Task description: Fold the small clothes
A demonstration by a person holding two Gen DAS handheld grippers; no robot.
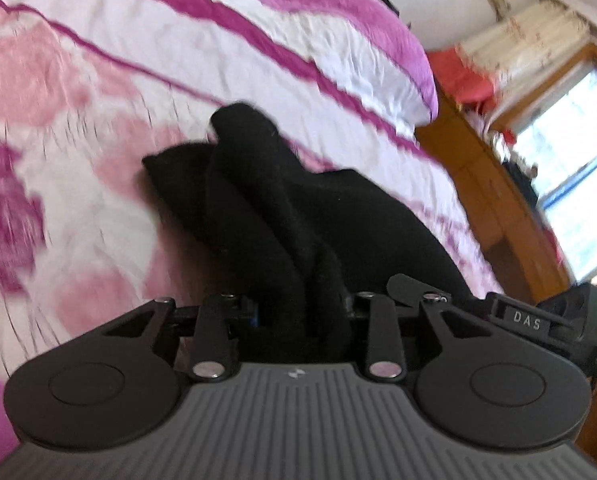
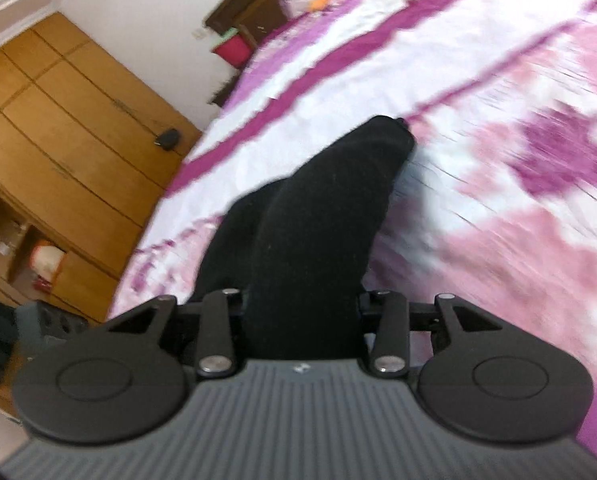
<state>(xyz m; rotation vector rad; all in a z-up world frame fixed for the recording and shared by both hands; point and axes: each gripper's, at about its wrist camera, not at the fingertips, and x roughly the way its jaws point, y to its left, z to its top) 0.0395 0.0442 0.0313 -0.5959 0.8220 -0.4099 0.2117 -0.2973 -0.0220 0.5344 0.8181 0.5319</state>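
Observation:
A small black garment hangs bunched from my left gripper, which is shut on it; its far end trails toward the bedspread. The fingers are hidden under the cloth. In the right wrist view the same black garment runs out from my right gripper, which is also shut on it, fingers covered by cloth. The fabric stretches away from each gripper over the pink, white and purple bedspread. Both views are blurred by motion.
The bedspread fills most of both views. A wooden wardrobe stands beside the bed. A bright window and a wooden bed frame are at the right. A red item sits near the headboard.

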